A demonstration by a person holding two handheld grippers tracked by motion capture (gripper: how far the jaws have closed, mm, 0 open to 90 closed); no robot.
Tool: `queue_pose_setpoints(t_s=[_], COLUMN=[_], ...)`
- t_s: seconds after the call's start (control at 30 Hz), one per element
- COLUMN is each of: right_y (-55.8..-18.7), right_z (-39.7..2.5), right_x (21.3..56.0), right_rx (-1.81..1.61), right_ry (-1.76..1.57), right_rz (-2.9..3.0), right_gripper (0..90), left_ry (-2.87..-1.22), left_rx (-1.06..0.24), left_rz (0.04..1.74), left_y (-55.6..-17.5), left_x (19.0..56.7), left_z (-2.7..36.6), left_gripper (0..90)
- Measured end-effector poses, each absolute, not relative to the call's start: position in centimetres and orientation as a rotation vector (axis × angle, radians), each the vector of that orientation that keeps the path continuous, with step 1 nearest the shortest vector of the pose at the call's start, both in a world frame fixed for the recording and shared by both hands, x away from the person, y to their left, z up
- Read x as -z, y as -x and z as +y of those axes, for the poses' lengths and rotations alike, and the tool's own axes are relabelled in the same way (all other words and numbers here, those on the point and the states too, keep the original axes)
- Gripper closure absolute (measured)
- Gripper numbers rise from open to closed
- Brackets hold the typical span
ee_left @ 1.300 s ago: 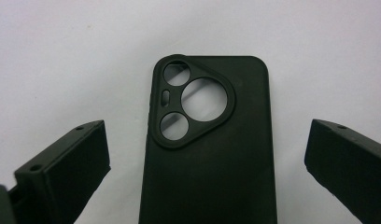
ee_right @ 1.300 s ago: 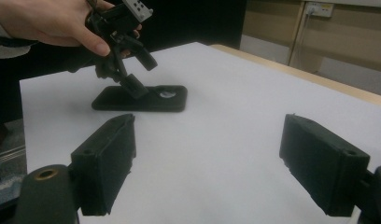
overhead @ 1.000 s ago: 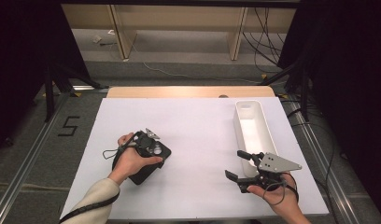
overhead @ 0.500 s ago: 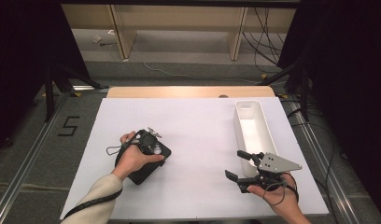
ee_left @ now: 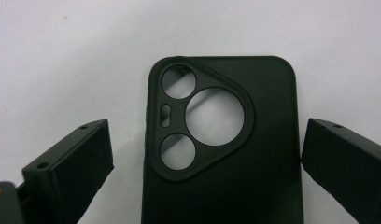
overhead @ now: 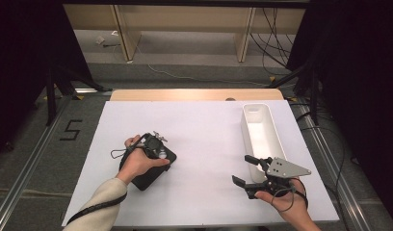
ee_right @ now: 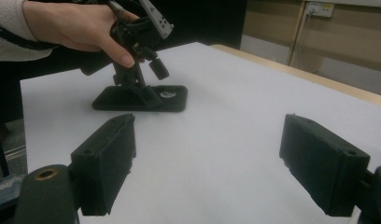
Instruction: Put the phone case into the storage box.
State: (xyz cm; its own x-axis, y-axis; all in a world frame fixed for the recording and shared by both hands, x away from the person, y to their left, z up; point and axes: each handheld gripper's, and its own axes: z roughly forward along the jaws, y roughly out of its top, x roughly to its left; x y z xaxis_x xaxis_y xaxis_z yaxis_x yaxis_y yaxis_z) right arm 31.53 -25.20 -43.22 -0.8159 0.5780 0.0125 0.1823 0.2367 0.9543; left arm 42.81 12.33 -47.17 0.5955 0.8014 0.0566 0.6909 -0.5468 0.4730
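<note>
Phone case (ee_left: 244, 154) lengthwise between jaws (flat)

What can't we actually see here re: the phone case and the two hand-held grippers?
- Phone case, left gripper view: the bottom edge cuts off its lower part.
- Phone case, high view: the left hand and left hand-held gripper cover most of it.
- Left hand-held gripper, right gripper view: too small and dark to tell whether its jaws touch the case.
- White tray, high view: the right hand-held gripper hides its near end.
</note>
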Motion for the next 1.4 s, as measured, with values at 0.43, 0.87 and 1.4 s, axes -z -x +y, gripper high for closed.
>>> queue_pose_setpoints(t_s=[0.43,0.87,1.4], right_y=[-31.5,-31.6,-31.5], right_z=[-25.1,-25.1,-25.1], right_x=[43.3,43.3,43.3], right_rx=[-1.605,-1.600,-1.600], right_ry=[-0.706,-0.702,-0.699], right_rz=[2.178,2.182,2.184], right_gripper=[19.7,19.6,19.5], left_ry=[-2.447,-2.462,-2.517], left_rx=[-0.329,-0.301,-0.241], left_rz=[1.198,1.214,1.231], left_y=[-42.9,-42.9,-41.9], left_x=[47.5,47.5,47.4], left_z=[12.5,12.5,13.1], left_gripper=[4.2,5.5,8.0])
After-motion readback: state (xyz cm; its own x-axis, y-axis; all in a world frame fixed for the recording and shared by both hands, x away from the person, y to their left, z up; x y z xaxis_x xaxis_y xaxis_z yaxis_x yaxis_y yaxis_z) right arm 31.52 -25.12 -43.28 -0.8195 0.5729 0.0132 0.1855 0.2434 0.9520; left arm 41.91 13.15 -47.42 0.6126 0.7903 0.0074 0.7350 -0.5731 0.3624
